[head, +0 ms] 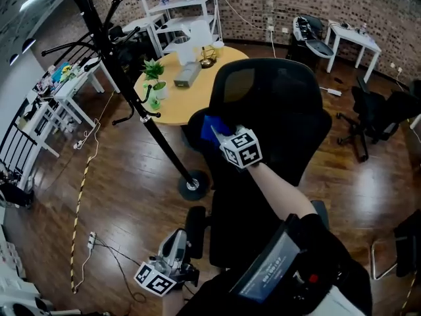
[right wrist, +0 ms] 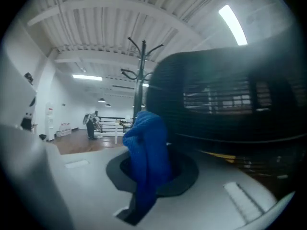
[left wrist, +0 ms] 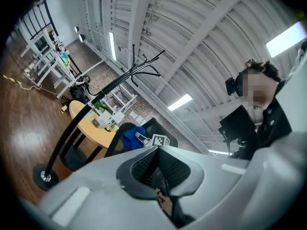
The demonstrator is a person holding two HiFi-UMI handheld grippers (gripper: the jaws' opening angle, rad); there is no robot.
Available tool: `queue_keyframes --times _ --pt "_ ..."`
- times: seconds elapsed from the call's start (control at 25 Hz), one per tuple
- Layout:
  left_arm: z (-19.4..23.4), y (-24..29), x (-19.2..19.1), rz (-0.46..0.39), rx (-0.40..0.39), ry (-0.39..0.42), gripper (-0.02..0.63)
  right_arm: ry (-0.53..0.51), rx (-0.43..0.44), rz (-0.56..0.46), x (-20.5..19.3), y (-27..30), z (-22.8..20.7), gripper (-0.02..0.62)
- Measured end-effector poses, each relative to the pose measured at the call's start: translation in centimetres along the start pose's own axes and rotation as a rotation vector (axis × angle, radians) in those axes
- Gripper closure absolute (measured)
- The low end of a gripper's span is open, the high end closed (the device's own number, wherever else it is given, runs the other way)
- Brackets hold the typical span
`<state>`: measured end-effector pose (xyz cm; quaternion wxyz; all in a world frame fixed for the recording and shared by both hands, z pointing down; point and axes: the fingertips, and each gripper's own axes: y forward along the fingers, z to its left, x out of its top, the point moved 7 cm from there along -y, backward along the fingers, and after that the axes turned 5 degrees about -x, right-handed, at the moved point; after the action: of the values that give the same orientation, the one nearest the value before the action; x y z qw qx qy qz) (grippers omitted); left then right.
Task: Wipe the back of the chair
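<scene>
My right hand-held gripper [head: 219,137], clamped on the blue cloth [head: 210,125], should sweep it flat over the chair back [head: 276,104] just ahead, seemingly already touching.

Legible text: none is appearing in any view.
Dark slanted rectangular screen [head: 266,268]: is showing pale characters, too small to read.
Upper white cube with black squares [head: 241,148]: is carrying patterns only.
Lower white cube with black squares [head: 156,278]: is carrying patterns only.
</scene>
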<state>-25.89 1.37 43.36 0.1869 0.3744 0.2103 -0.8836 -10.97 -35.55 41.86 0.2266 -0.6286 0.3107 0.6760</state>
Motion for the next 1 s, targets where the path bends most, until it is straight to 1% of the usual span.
queue_keyframes --times 0.08,0.16,0.4,0.6,0.68,0.8,1.0 --pt "-0.2 1.0 -0.1 0.018 -0.029 -0.001 0.600 0.030 -0.073 0.001 -1.0 -1.9 -3.7 0.565" --pt "-0.3 2.1 -0.5 0.040 -0.057 -0.007 0.600 0.049 -0.112 -0.018 -1.4 -4.3 -6.7 0.565" --pt "-0.7 6.5 -2.8 0.129 -0.164 -0.035 0.600 0.121 -0.282 -0.050 -2.8 -11.8 -14.4 0.565" --pt "-1.4 9.5 -4.6 0.193 -0.243 -0.062 0.600 0.206 -0.443 -0.063 -4.4 -19.0 -20.3 0.565" --pt "-1.8 10.4 -5.2 0.213 -0.265 -0.067 0.600 0.241 -0.526 -0.060 -5.2 -22.0 -22.3 0.565" --pt "-2.3 11.4 -6.1 0.236 -0.291 -0.078 0.600 0.285 -0.674 -0.047 -6.5 -26.4 -24.9 0.565" --pt "-2.5 11.9 -7.2 0.259 -0.318 -0.100 0.600 0.328 -0.901 -0.066 -7.9 -32.7 -26.7 0.565"
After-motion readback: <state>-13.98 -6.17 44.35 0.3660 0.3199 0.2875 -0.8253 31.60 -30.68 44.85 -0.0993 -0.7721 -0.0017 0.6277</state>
